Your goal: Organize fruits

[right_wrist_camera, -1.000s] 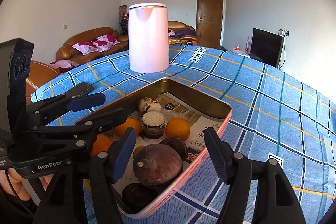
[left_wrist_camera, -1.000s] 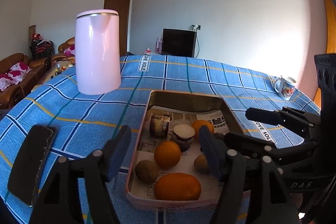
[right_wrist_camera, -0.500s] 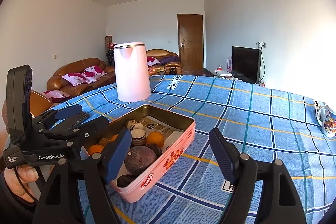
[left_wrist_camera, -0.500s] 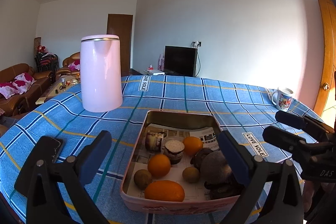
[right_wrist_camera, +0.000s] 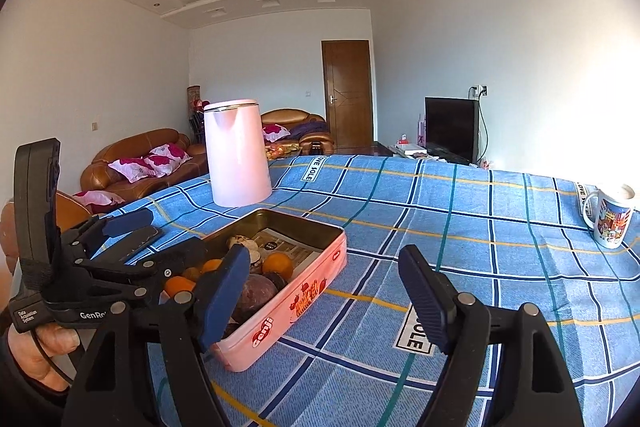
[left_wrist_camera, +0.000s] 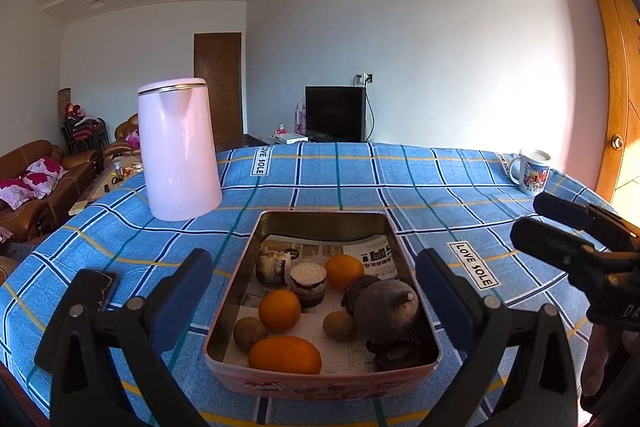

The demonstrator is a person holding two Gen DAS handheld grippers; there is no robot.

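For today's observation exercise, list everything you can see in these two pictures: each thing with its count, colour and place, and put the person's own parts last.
Tin: one, pink, near edge of the table.
Oranges: three, orange, inside the tin.
Kiwis: two, brown, inside the tin.
Large dark fruit: one, purplish, right side of the tin.
Jar: one, dark with pale top, middle of the tin.
Newspaper: lining, printed, tin bottom.
Kettle: one, pink, behind the tin to the left.
Mug: one, white with pictures, far right.
Phone: one, black, left of the tin.
Tablecloth: one, blue check, over the table.
Television: one, black, by the wall.
Sofas: brown, far left.
Left gripper: black, open.
Right gripper: black, open.
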